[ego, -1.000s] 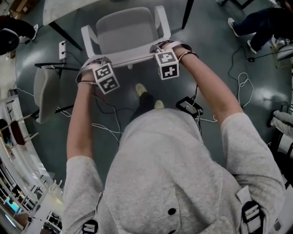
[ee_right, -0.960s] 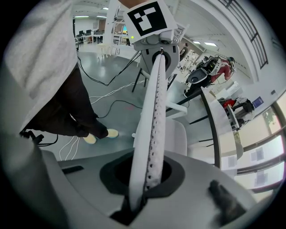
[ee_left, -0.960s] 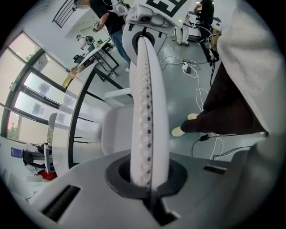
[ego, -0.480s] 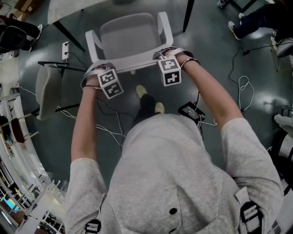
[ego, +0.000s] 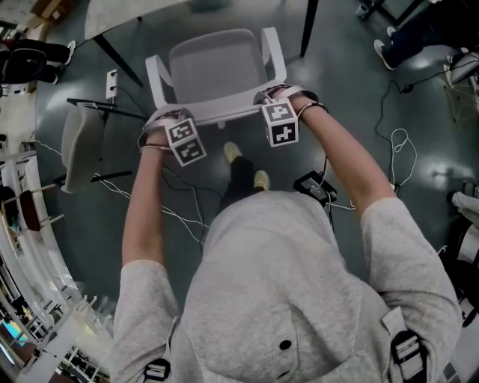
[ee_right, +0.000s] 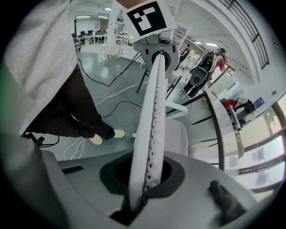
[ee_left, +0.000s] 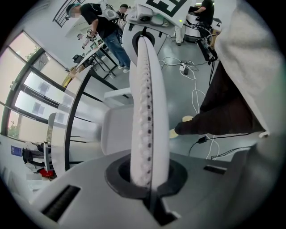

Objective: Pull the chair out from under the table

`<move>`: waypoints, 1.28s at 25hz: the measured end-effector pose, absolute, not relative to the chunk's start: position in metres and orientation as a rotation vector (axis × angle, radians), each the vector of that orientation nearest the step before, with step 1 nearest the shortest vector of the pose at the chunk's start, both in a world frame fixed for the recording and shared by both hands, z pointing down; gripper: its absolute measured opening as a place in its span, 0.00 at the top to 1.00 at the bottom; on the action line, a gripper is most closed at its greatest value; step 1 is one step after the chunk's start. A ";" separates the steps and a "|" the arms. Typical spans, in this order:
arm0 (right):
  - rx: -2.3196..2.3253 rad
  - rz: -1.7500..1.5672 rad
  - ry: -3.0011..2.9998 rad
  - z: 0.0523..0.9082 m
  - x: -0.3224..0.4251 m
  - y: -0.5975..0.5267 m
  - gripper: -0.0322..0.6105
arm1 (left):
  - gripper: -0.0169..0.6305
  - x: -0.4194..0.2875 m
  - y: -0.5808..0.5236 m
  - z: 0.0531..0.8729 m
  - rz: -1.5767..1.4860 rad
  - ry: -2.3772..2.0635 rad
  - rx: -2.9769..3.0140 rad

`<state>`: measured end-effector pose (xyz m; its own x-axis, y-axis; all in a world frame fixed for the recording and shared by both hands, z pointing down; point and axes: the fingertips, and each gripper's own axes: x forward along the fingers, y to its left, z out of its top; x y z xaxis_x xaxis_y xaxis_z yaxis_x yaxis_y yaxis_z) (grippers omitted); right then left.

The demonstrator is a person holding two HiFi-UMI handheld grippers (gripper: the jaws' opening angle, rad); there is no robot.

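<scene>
The chair point(ego: 217, 71) is pale grey plastic, with a rounded seat, two armrests and a thin backrest whose edge is dotted with small holes. It stands on the dark floor point(ego: 352, 82) just in front of the table point(ego: 120, 15), its seat out from under the tabletop. The left gripper point(ego: 168, 118) and right gripper point(ego: 269, 99) each pinch the backrest's top edge, one near each end. Compared with a second ago, the chair sits slightly farther from the table and nearer the person's shoes point(ego: 233, 152), and both grips are unchanged.
</scene>
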<state>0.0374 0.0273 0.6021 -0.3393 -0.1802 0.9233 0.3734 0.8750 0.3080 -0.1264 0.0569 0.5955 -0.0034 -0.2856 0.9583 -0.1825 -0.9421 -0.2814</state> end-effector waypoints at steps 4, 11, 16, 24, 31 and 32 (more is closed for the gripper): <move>-0.146 -0.577 -1.834 0.606 0.039 0.034 0.89 | 0.95 -0.125 0.065 0.599 -2.114 0.515 -2.166; -0.154 -0.579 -1.835 0.604 0.044 0.044 0.89 | 0.95 -0.120 0.077 0.599 -2.125 0.519 -2.170; -0.157 -0.591 -1.834 0.608 0.051 0.059 0.89 | 0.95 -0.113 0.094 0.602 -2.128 0.529 -2.171; -0.169 -0.600 -1.830 0.604 0.073 0.091 0.89 | 0.95 -0.090 0.128 0.598 -2.131 0.542 -2.178; -0.177 -0.604 -1.834 0.605 0.081 0.112 0.89 | 0.95 -0.082 0.149 0.599 -2.134 0.553 -2.176; -0.180 -0.599 -1.834 0.606 0.082 0.115 0.89 | 0.95 -0.081 0.152 0.599 -2.135 0.549 -2.178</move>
